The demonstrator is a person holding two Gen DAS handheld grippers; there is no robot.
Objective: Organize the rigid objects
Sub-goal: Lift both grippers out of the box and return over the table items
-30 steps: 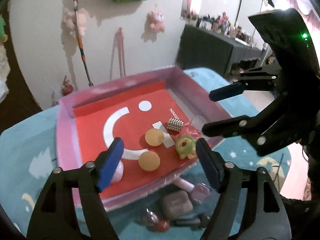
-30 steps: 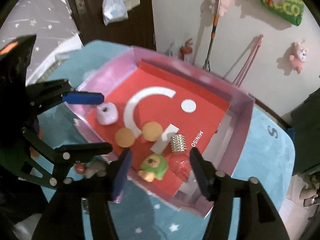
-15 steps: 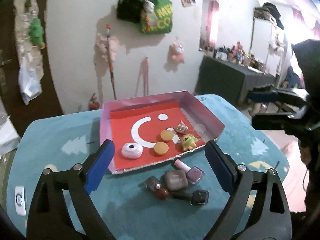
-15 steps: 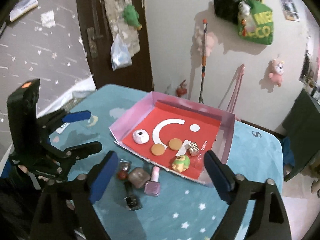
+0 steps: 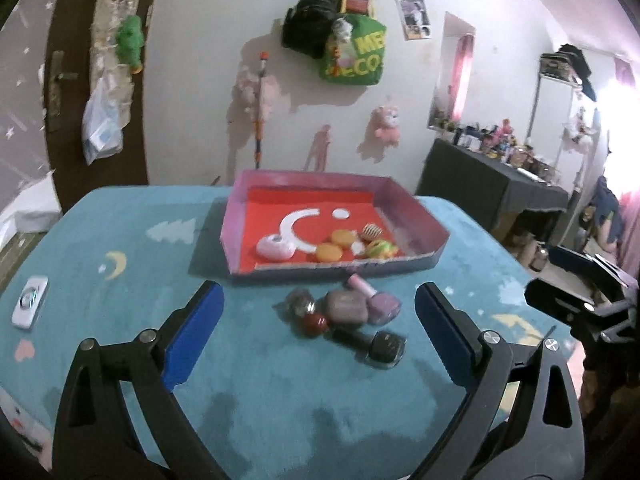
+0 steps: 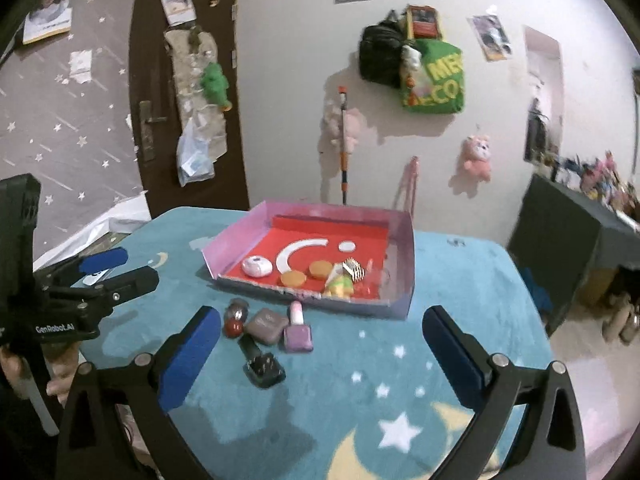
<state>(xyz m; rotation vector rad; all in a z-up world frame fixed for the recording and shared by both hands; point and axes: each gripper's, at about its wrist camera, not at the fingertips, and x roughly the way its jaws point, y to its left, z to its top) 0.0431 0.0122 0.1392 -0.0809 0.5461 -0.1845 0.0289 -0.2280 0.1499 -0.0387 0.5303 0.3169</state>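
Note:
A pink-walled box (image 5: 416, 209) (image 6: 405, 258) with a red floor stands on the table. It holds a white round case (image 5: 274, 245), two orange discs (image 5: 329, 253), a green-yellow toy (image 5: 381, 249) and a silver cube (image 6: 353, 268). In front of it lie a purple nail-polish bottle (image 5: 376, 297) (image 6: 298, 330), a mauve compact (image 5: 346, 306), a red ball (image 5: 314, 323), a silvery ball (image 5: 298, 302) and a dark bottle (image 5: 384, 348) (image 6: 261, 363). My left gripper (image 5: 316, 340) (image 6: 116, 268) is open and empty, short of the pile. My right gripper (image 6: 324, 356) is open and empty.
A teal cloth with moon and star prints (image 6: 384, 360) covers the table. A small white device (image 5: 30, 302) lies at its left edge. Behind are a dark door (image 6: 180, 92), a wall with hung toys and a dark side table (image 5: 492, 184).
Both grippers have pulled back and up from over the box and opened wider. The whole table and the pile in front of the box now show.

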